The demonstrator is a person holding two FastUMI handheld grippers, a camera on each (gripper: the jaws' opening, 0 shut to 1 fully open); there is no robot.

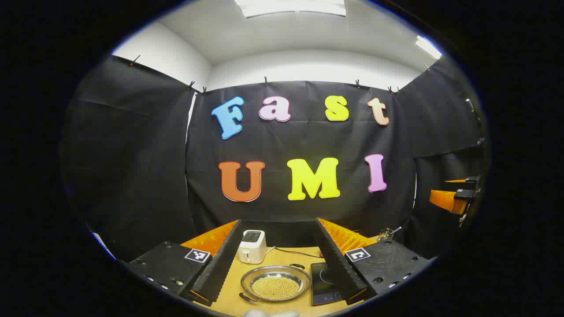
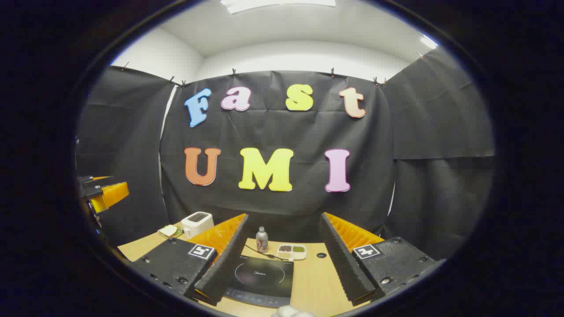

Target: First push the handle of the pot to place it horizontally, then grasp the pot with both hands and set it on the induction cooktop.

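Observation:
A shallow metal pot (image 1: 275, 284) holding small yellow beads sits on the wooden table (image 1: 229, 290), seen between the fingers of my open left gripper (image 1: 279, 226). Its two loop handles lie on a diagonal, one far right (image 1: 297, 266) and one near left (image 1: 248, 298). The black induction cooktop (image 1: 324, 281) lies just right of the pot. In the right gripper view the cooktop (image 2: 262, 277) lies between the fingers of my open right gripper (image 2: 284, 218). Both grippers hover above the table and hold nothing.
A white toaster (image 1: 252, 246) stands behind the pot, its cord running right. Behind the cooktop stand a small bottle (image 2: 262, 239) and a compartment dish (image 2: 291, 251). A glass (image 1: 385, 233) sits at the back right. The other gripper (image 1: 458, 198) shows at the right edge.

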